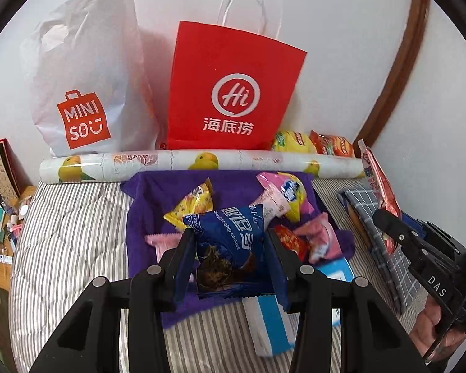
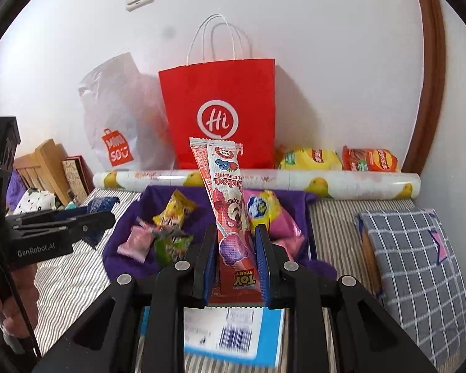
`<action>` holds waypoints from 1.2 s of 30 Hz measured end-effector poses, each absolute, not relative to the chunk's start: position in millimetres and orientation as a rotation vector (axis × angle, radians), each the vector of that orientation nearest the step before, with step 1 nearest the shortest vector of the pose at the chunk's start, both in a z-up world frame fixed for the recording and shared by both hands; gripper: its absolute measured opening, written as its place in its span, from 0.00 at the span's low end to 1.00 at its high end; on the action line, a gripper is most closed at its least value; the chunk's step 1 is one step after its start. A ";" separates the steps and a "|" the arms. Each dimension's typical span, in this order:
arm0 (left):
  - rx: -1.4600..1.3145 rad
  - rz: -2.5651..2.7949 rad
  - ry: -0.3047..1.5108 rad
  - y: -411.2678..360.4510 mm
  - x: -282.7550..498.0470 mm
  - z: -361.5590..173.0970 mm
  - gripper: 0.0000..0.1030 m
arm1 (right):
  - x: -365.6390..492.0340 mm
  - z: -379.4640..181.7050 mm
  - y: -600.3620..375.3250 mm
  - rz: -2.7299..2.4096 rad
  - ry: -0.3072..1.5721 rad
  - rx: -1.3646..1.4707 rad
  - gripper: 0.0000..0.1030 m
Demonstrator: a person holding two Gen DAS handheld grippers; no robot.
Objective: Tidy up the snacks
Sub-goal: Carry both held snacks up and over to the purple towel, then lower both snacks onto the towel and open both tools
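My left gripper (image 1: 230,242) is shut on a blue chocolate chip cookie bag (image 1: 230,233), held above a purple cloth (image 1: 158,195) with loose snacks: a yellow packet (image 1: 191,206), a pink-and-yellow packet (image 1: 282,195), small pink packets (image 1: 321,239). My right gripper (image 2: 236,233) is shut on a tall red-and-pink Toy Story candy packet (image 2: 225,192), held upright over the cloth (image 2: 124,242). The right gripper also shows in the left wrist view (image 1: 388,217). A red Hi paper bag (image 1: 233,93) and a white Miniso bag (image 1: 84,87) stand against the wall.
A fruit-print roll (image 1: 202,163) lies across the striped bed (image 1: 71,248) before the bags. Yellow (image 2: 310,158) and orange (image 2: 369,158) snack bags lie behind it. A blue box (image 2: 233,335) sits below the grippers. A checked cushion (image 2: 419,264) is at right. A cluttered desk (image 1: 0,217) is at left.
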State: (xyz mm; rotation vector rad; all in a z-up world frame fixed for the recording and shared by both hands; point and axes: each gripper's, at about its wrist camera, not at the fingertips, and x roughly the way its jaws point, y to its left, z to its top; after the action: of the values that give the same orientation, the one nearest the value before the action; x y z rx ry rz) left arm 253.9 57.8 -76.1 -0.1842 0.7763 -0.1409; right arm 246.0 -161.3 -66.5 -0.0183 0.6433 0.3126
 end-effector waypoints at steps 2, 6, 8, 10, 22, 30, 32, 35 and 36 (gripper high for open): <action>-0.193 -0.131 0.776 61.2 263.6 -76.7 0.41 | 258.5 -66.1 -159.1 0.313 0.636 -0.012 0.23; -0.215 -0.120 0.770 67.8 278.2 -78.0 0.41 | 279.0 -65.7 -156.3 0.320 0.626 0.012 0.23; -0.238 -0.118 0.772 71.8 286.6 -81.4 0.41 | 291.0 -68.0 -154.2 0.308 0.622 0.009 0.23; -0.261 -0.122 0.778 74.5 293.7 -86.4 0.41 | 301.6 -73.1 -150.8 0.318 0.626 0.006 0.23; -0.337 -0.110 0.852 74.7 324.7 -135.3 0.41 | 333.7 -130.2 -135.6 0.357 0.738 -0.044 0.23; -0.311 -0.110 0.893 67.8 329.3 -152.2 0.41 | 335.8 -146.2 -136.6 0.348 0.779 -0.055 0.23; -0.312 -0.115 0.896 66.5 329.8 -152.1 0.41 | 337.9 -149.5 -137.7 0.345 0.795 -0.051 0.23; -0.314 -0.122 0.896 65.5 329.4 -151.9 0.42 | 340.9 -152.6 -139.1 0.333 0.809 -0.047 0.23; -0.312 -0.122 0.896 64.9 330.7 -152.1 0.43 | 341.5 -153.3 -138.9 0.332 0.813 -0.046 0.23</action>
State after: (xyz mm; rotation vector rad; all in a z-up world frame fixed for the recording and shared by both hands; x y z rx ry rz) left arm 330.7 64.9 -152.1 -0.3124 0.8965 -0.1222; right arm 341.5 -138.9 -153.3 -0.0458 0.8127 0.3322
